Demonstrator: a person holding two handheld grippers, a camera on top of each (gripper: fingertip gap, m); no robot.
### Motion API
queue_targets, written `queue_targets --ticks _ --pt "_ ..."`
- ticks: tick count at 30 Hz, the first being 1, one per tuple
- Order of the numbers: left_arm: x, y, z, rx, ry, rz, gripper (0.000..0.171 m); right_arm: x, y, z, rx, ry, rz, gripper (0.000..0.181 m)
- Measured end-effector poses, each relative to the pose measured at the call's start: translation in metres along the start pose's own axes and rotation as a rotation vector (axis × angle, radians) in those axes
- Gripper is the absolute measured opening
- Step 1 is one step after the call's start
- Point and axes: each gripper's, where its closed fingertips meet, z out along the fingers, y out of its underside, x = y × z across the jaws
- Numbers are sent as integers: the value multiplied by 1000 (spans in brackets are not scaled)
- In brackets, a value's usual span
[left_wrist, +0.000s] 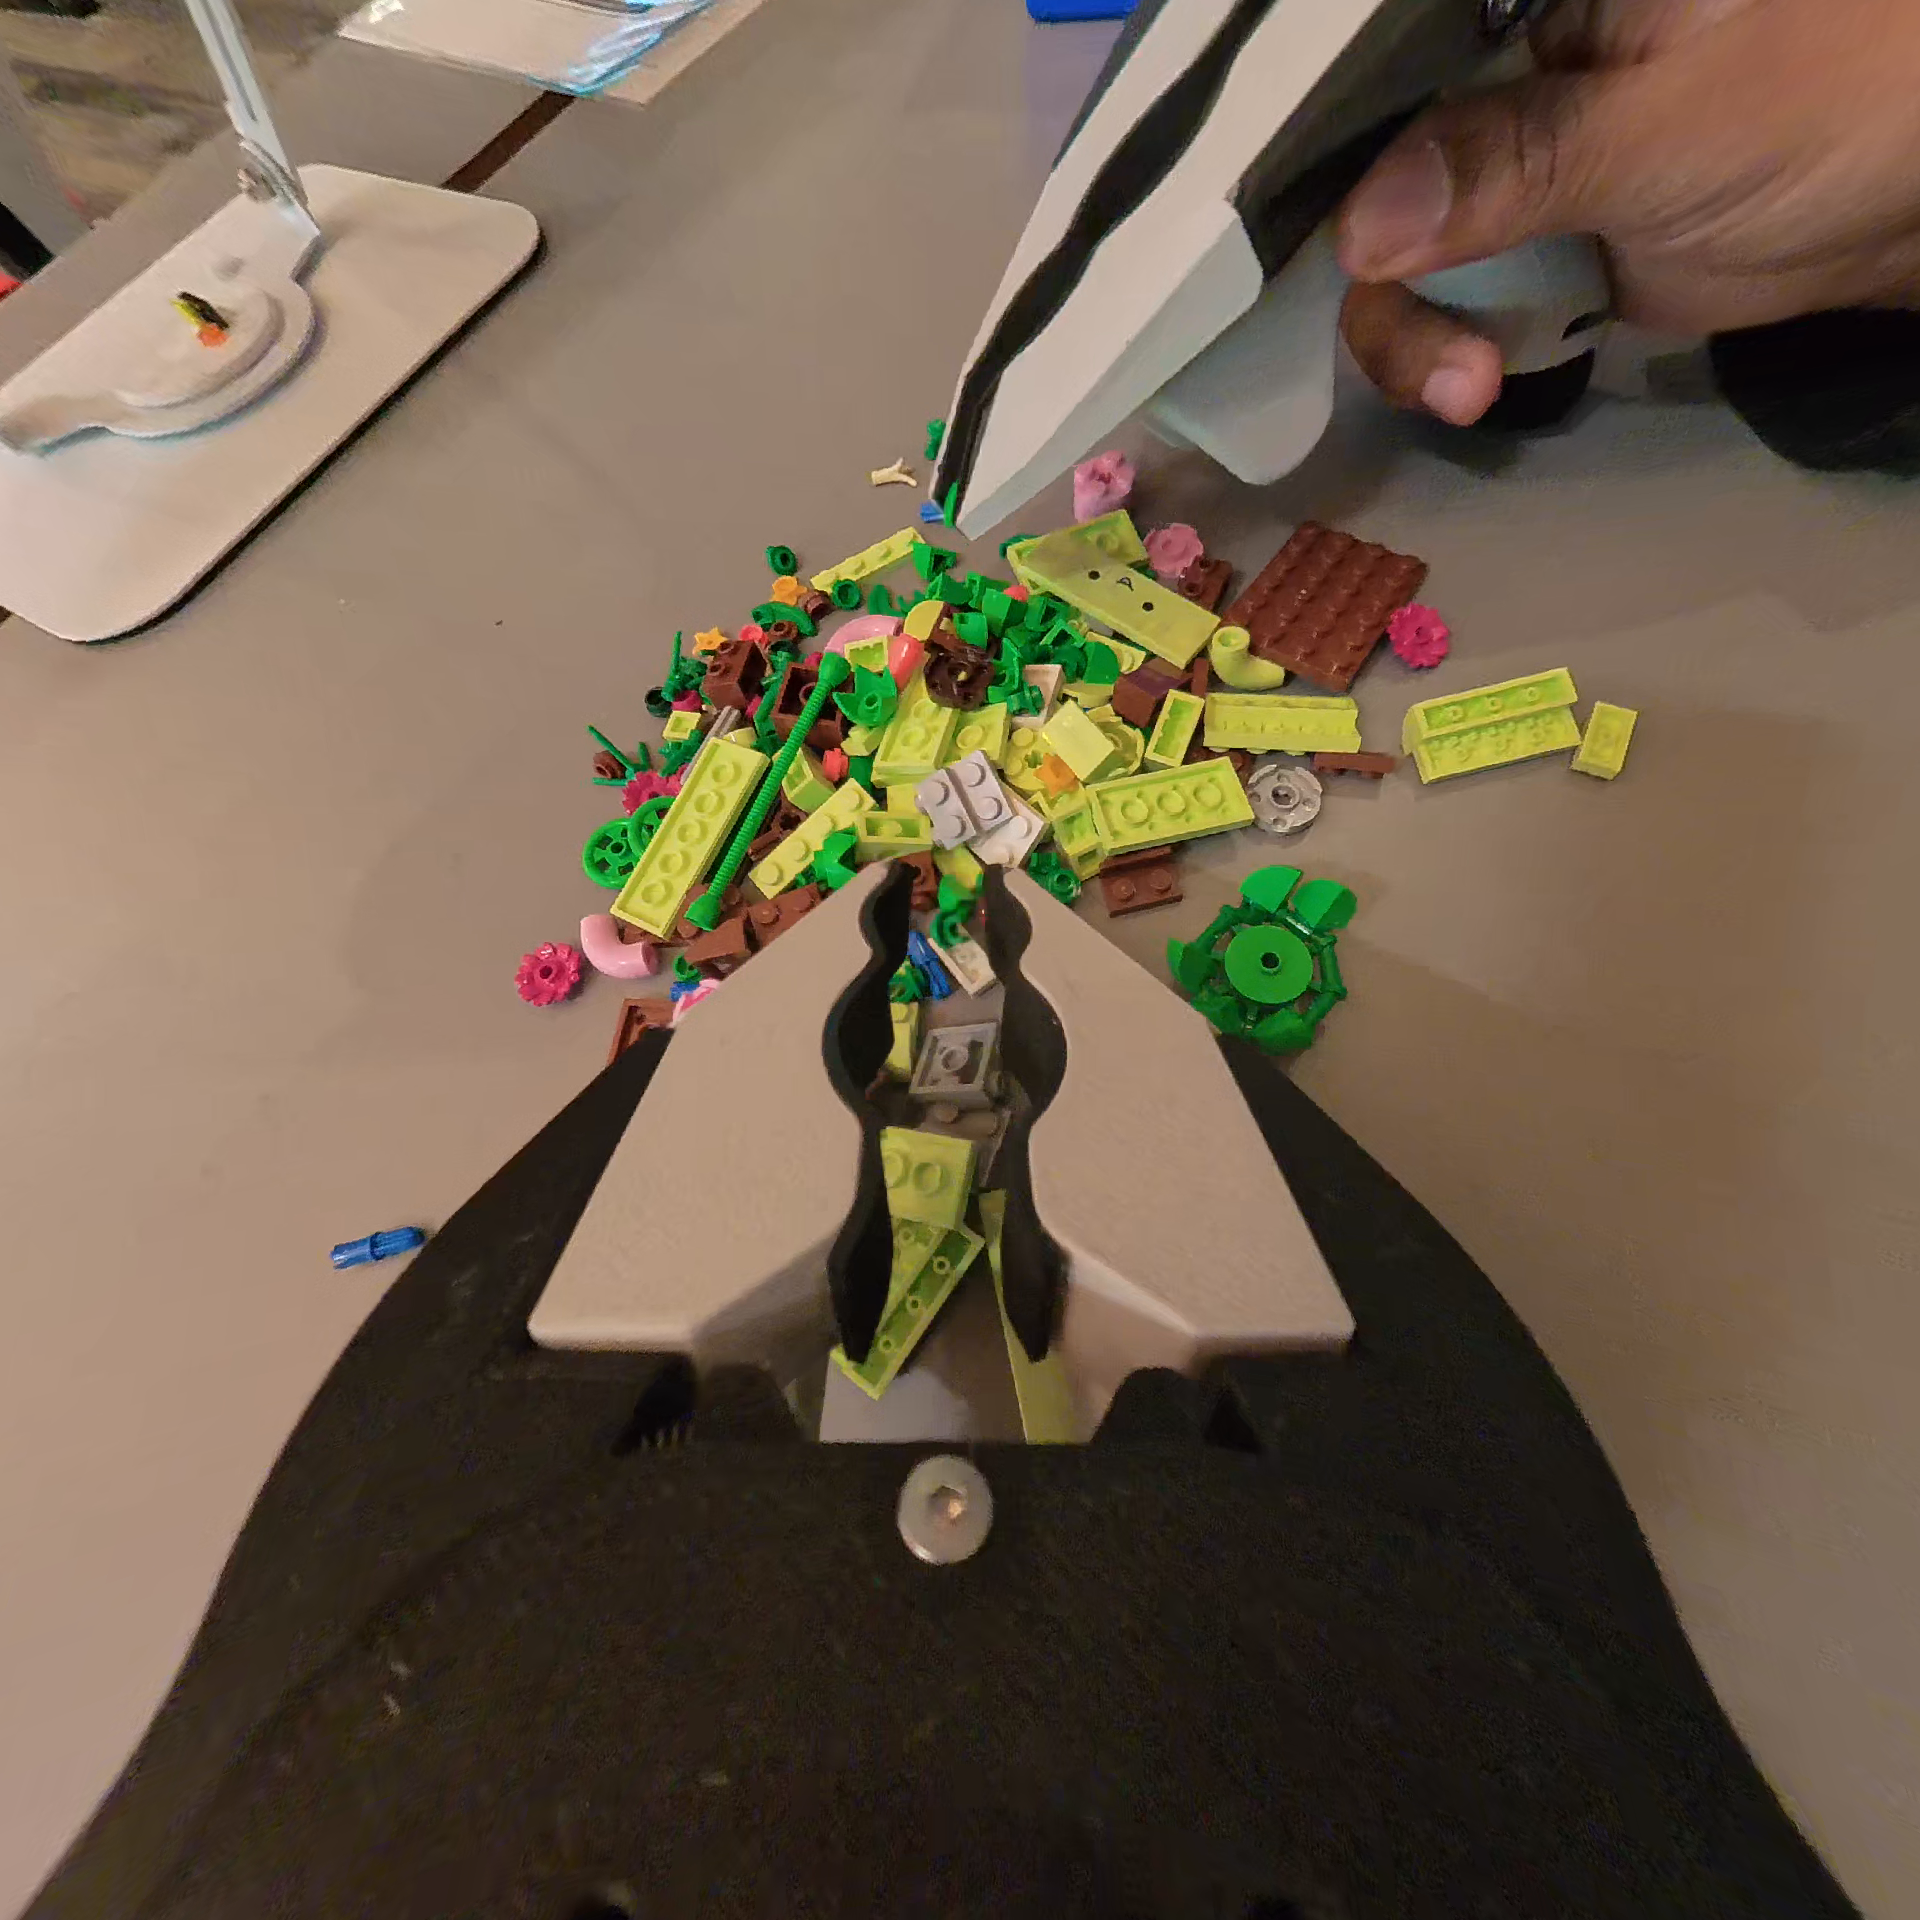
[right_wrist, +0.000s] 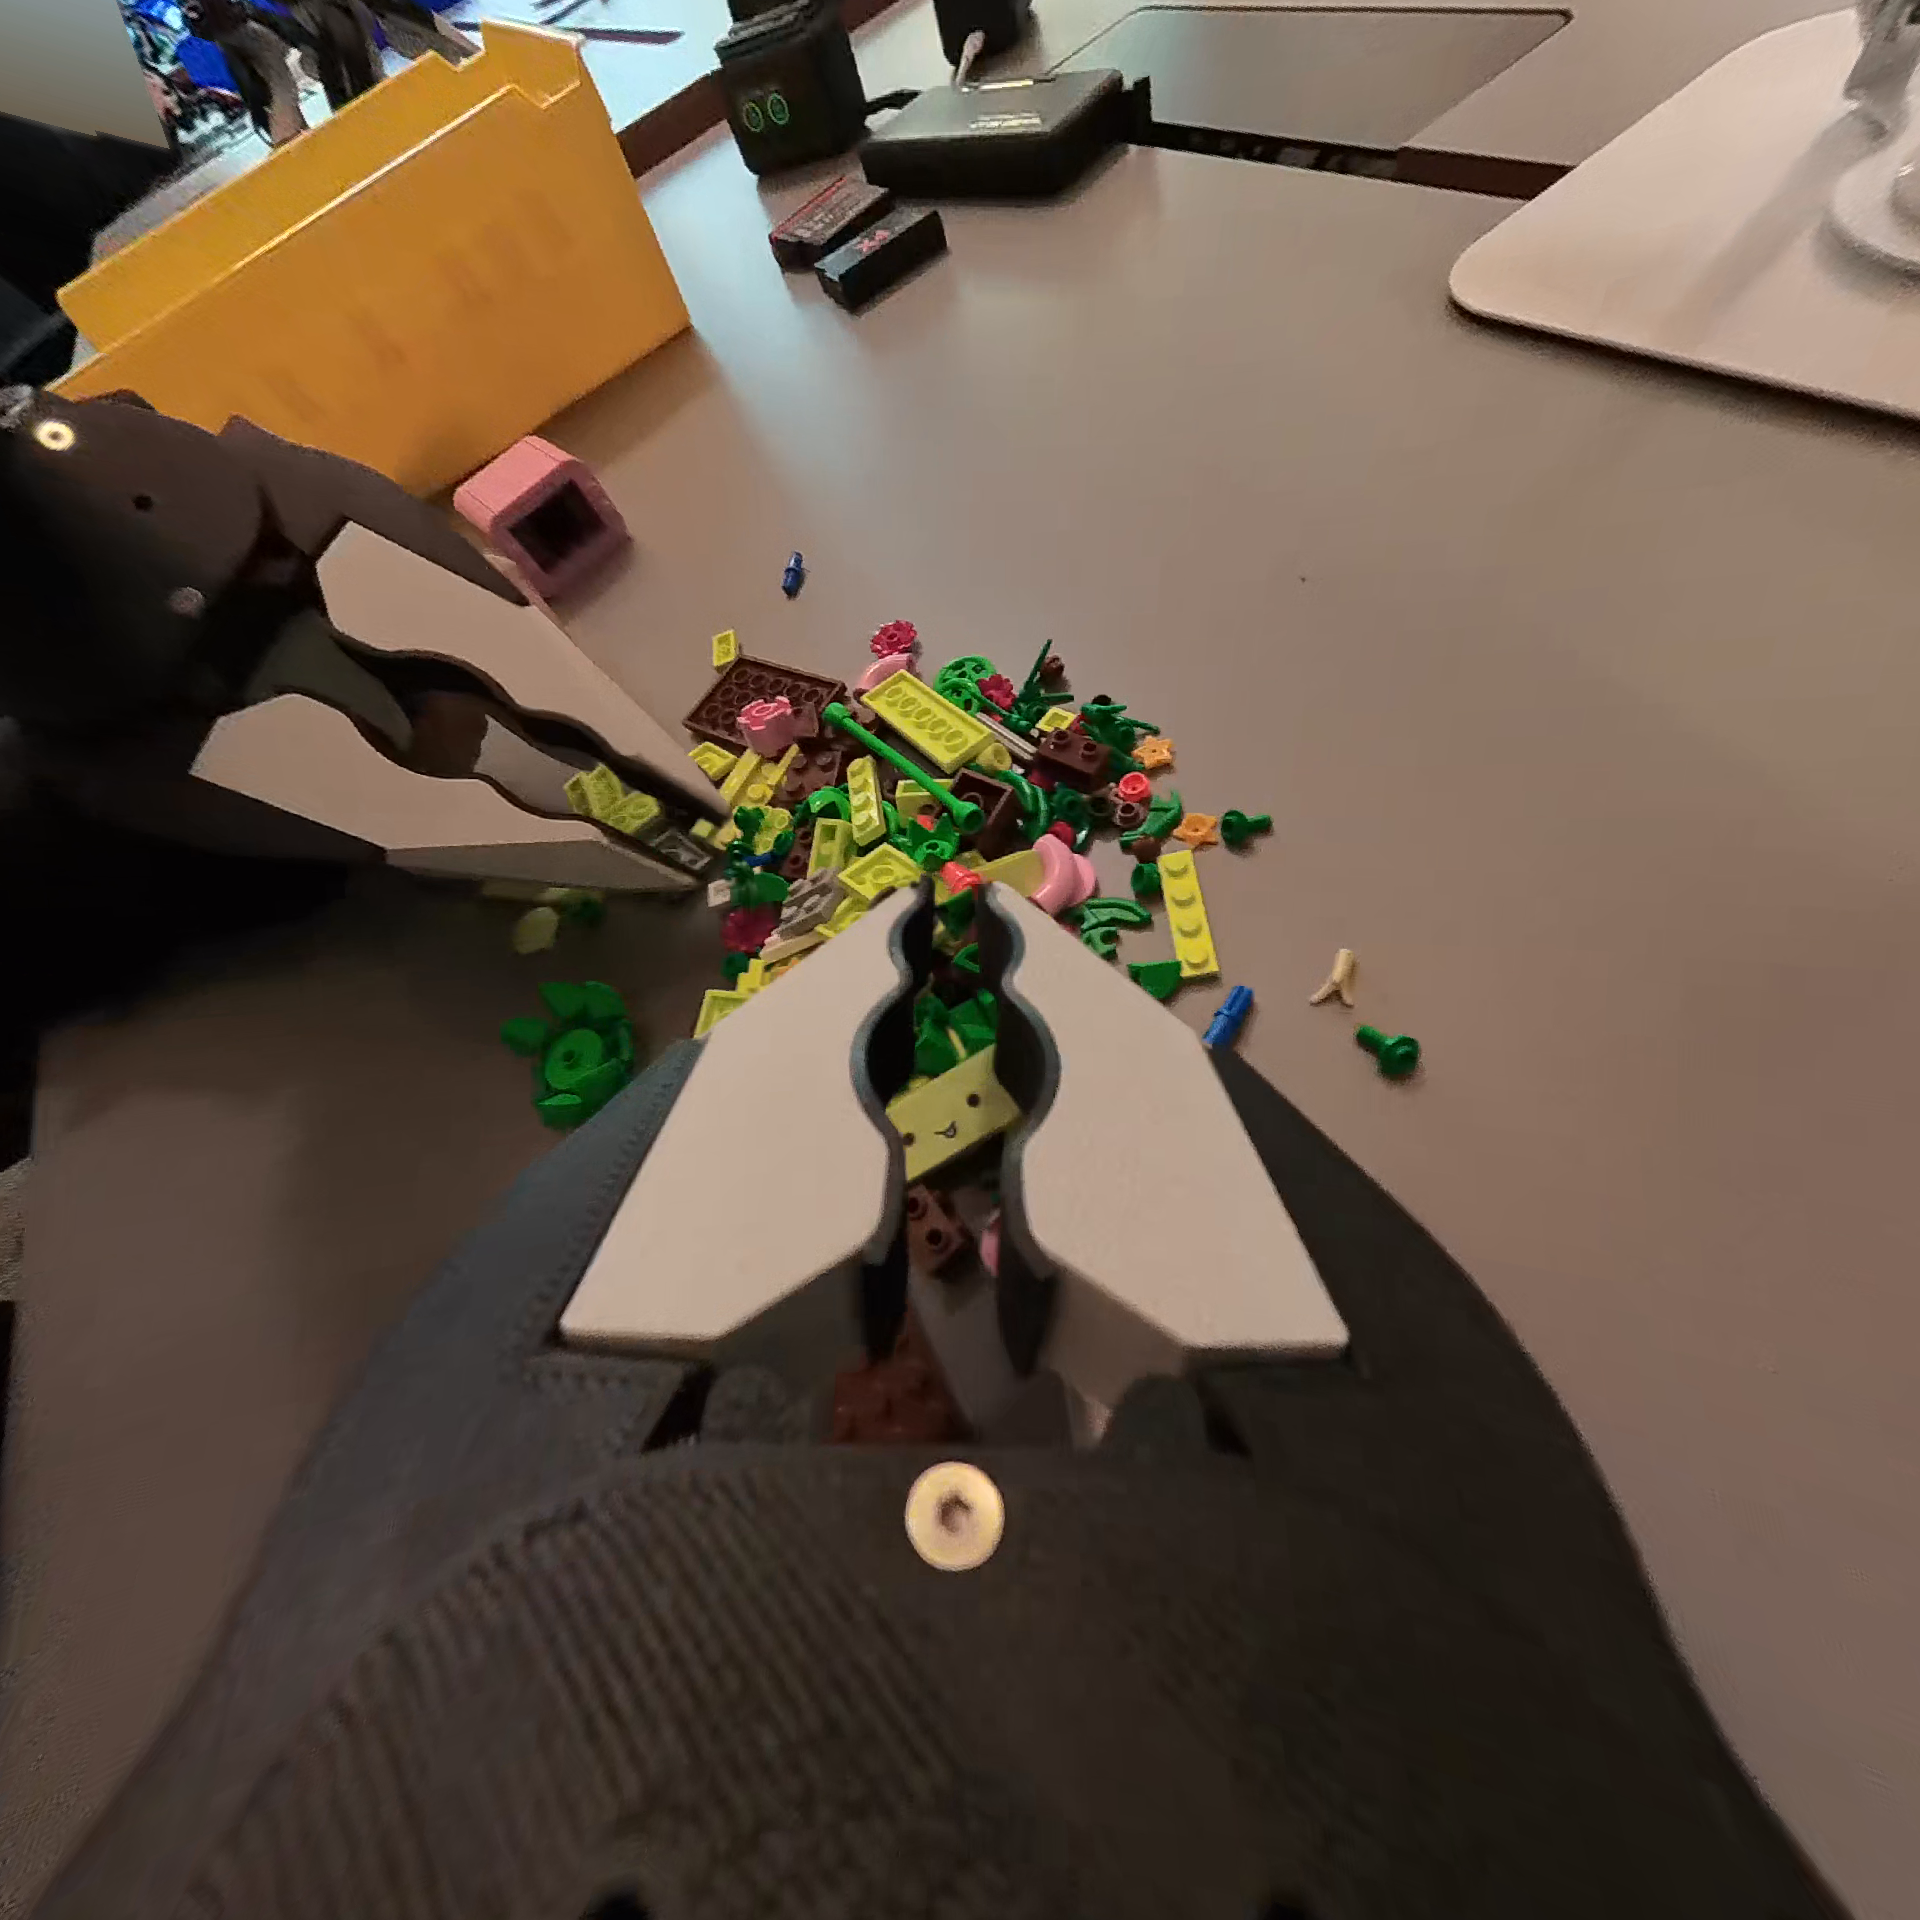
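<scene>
1. The left hand-held gripper (left_wrist: 940, 883) has its fingers nearly together, gripping nothing, tips over the brick pile (left_wrist: 935, 727).
2. The right hand-held gripper (right_wrist: 951, 894) is likewise nearly closed, above the same pile.
3. The pile lies on the grey counter (left_wrist: 364, 935), with a yellow box (right_wrist: 395, 270) beyond it.

Desk (left_wrist: 1558, 1351): smooth, matt grey surface. Pile of toy bricks (left_wrist: 935, 748): glossy moulded plastic. Left hand-held gripper (left_wrist: 940, 883): matt grey finger faces, rough black body, bright metal screw (left_wrist: 943, 1509). Right hand-held gripper (right_wrist: 951, 894): ridged, layered dark plastic body. Yellow box (right_wrist: 416, 270): smooth cardboard by its look.
</scene>
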Motion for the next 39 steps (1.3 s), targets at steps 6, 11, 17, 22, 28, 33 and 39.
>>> queue_targets --ticks 6,11,17,22,28,33,39 --pt "-5 -8 -7 64 24 -61 15 2 -5 -9 44 -28 25 14" --pt "-7 -13 -13 101 38 -72 15 -6 -20 -23 135 -81 16 18" --pt "-1 -10 -13 95 87 -49 13 -60 3 -18 4 -260 -187 33" --pt "13 -12 -13 106 193 -90 15 -88 35 -3 -167 -285 -281 37" --pt "36 -8 -13 63 317 -78 21 -96 50 5 -234 -300 -299 40" --pt "46 -3 -13 29 352 -64 23 -92 61 11 -283 -246 -368 24" --pt "50 2 -13 -8 401 -93 35 -98 49 2 -217 -233 -501 2"
